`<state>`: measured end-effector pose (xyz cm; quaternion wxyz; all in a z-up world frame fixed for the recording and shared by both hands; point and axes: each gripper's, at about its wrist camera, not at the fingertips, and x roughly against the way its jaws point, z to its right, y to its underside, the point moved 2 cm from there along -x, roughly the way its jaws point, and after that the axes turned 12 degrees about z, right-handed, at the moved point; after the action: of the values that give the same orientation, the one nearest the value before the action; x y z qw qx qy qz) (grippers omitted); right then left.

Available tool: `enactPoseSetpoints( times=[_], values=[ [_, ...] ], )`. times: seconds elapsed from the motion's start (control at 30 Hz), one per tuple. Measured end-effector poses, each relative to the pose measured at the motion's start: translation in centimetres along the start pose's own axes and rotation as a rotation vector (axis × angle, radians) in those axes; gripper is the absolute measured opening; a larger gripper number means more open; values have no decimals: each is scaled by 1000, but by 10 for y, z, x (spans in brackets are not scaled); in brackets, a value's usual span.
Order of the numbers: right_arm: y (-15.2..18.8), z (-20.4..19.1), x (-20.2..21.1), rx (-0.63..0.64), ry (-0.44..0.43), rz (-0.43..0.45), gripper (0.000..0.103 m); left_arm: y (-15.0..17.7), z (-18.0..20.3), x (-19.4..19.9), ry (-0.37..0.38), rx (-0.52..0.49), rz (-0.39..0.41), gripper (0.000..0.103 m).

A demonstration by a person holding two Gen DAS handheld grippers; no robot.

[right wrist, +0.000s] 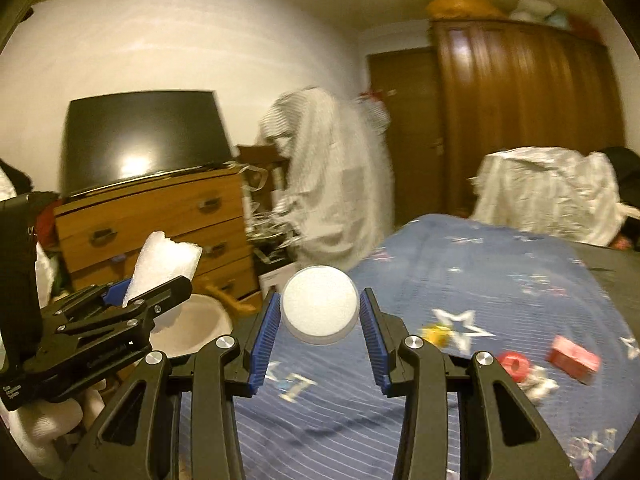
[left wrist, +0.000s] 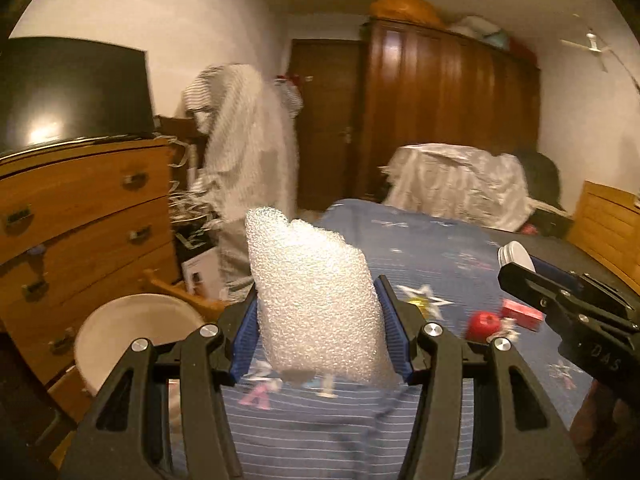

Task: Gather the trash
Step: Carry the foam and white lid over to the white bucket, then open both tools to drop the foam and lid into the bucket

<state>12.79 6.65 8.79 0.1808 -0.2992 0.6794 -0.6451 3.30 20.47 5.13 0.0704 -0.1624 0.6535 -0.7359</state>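
Left gripper: we clamp the foam wad, near the white bin.
Right gripper: we pinch a round lid above the bed.
Risk: our light foam may spring free, missing the bin.

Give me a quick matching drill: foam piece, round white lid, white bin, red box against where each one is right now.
1 foam piece
2 round white lid
3 white bin
4 red box

A lying on the blue bedspread
B on the floor by the dresser
C in the right gripper
D in the left gripper

Pairs: 1-D, 2-C, 3-B, 4-A
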Motion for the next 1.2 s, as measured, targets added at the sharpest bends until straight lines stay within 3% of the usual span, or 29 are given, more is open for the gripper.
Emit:
enactPoseSetpoints(
  times=[0.27, 0.43, 0.67, 0.97, 1.2],
  values=[
    [-16, -88, -118, 23, -169, -111, 42, -9, -95, -18, -142, 39, -66, 52],
    [-15, -141, -184, 51, -246, -190, 42, -9, -141, -28, -193, 68, -110, 52],
    [7, -194, -261, 68, -337, -324, 42, 3, -188, -53, -220, 121, -197, 52],
    [61, -248, -368, 68, -415, -600, 42, 32, -246, -91, -210, 176, -361, 52],
    [100, -264, -402, 94, -440, -718, 42, 62, -275, -113, -196, 185, -472, 52]
  ],
)
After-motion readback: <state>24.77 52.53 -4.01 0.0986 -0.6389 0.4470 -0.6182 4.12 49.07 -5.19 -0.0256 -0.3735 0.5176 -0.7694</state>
